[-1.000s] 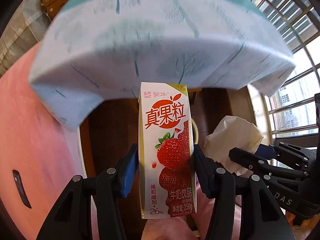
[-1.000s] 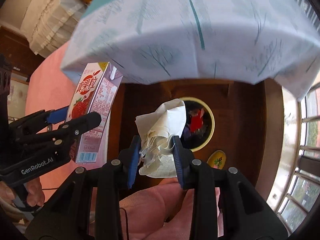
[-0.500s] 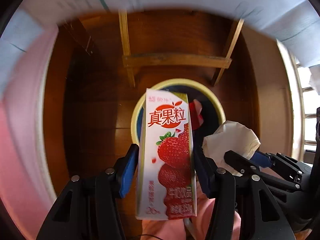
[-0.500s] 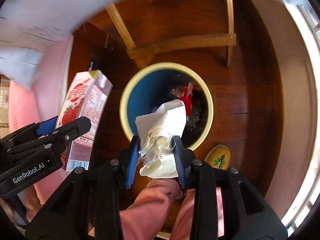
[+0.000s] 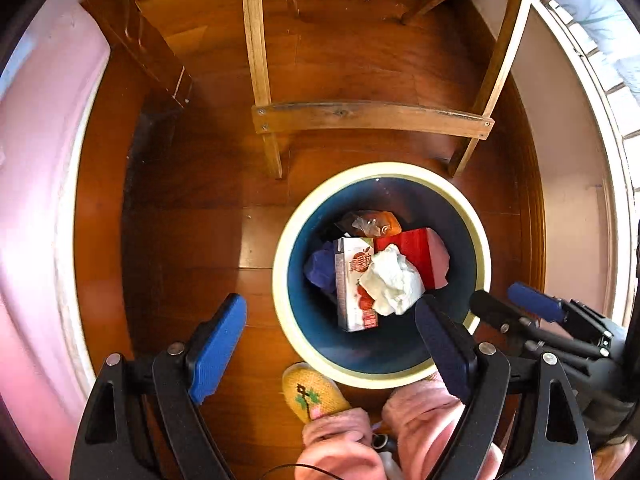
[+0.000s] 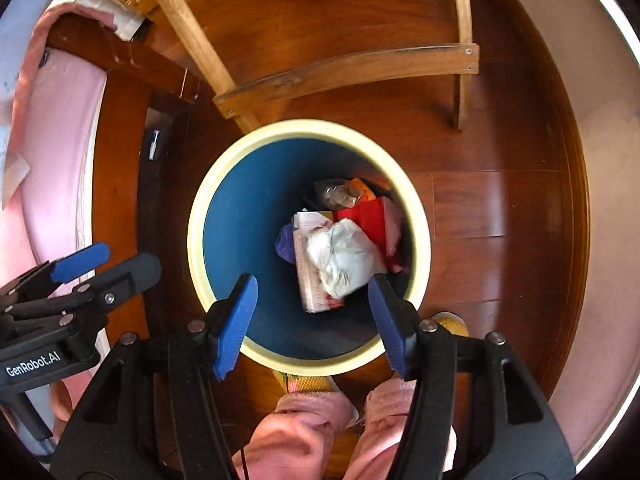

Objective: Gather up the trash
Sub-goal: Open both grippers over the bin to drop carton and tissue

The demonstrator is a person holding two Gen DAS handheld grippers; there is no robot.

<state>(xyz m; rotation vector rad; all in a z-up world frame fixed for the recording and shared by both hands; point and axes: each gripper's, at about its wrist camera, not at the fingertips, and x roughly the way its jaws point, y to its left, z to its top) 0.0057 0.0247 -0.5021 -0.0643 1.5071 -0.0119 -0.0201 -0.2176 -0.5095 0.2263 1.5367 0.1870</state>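
With both drops made | my left tool (image 5: 332, 344) and right tool (image 6: 312, 316): jaws just opened, empty | milk carton (image 5: 354, 292), crumpled tissue (image 5: 394, 280): below, inside bin (image 5: 280, 280) | advice: lift straight up, clear of rim.

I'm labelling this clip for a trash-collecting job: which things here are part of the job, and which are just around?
Part of the job:
- trash bin
- strawberry milk carton, lying in the bin
- crumpled paper, on top of the carton
- left gripper, open, nothing between its pads
- right gripper, open, nothing between its pads

Just around:
- wooden chair legs
- yellow slipper
- older rubbish, such as the red box
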